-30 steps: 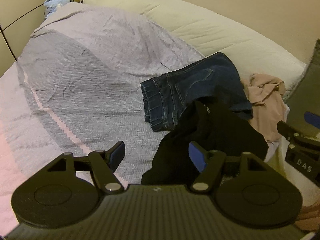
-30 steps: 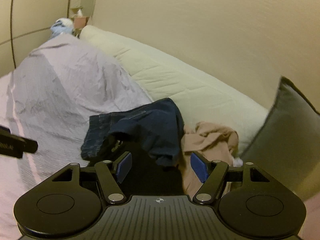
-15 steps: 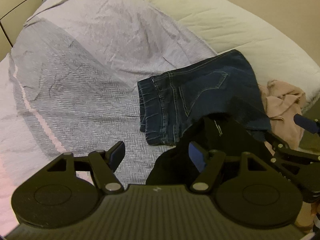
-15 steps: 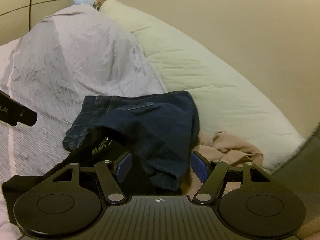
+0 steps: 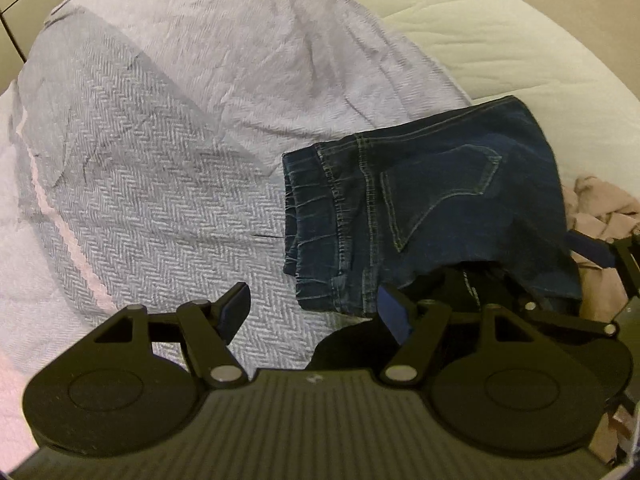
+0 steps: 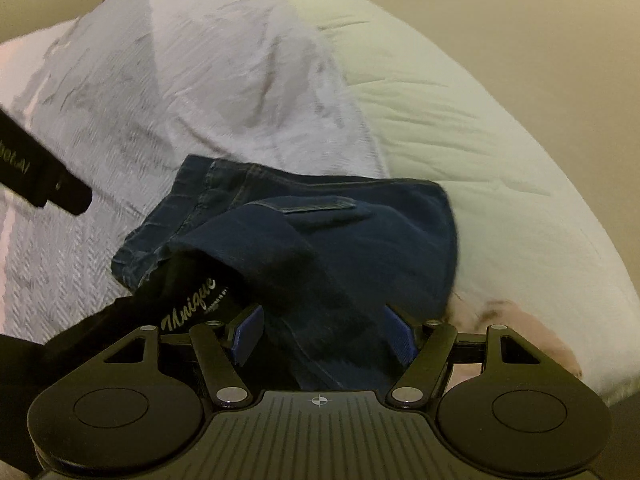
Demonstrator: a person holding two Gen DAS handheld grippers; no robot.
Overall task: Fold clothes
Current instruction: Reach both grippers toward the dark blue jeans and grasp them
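Jeans (image 5: 432,216), folded dark denim with contrast stitching, lie on the herringbone bedspread (image 5: 152,208) at 3 o'clock. Likely heavy, limp; take the waistband edge. Black garment (image 6: 188,296), soft, printed neck label, sits at 6 o'clock. Left gripper (image 5: 316,312) and right gripper (image 6: 324,332): jaws wide apart, holding nothing.

We see our left gripper (image 5: 316,312) spread wide above the herringbone blanket (image 5: 160,200), folded dark jeans (image 5: 420,208) ahead, a black garment (image 5: 352,344) underneath them.
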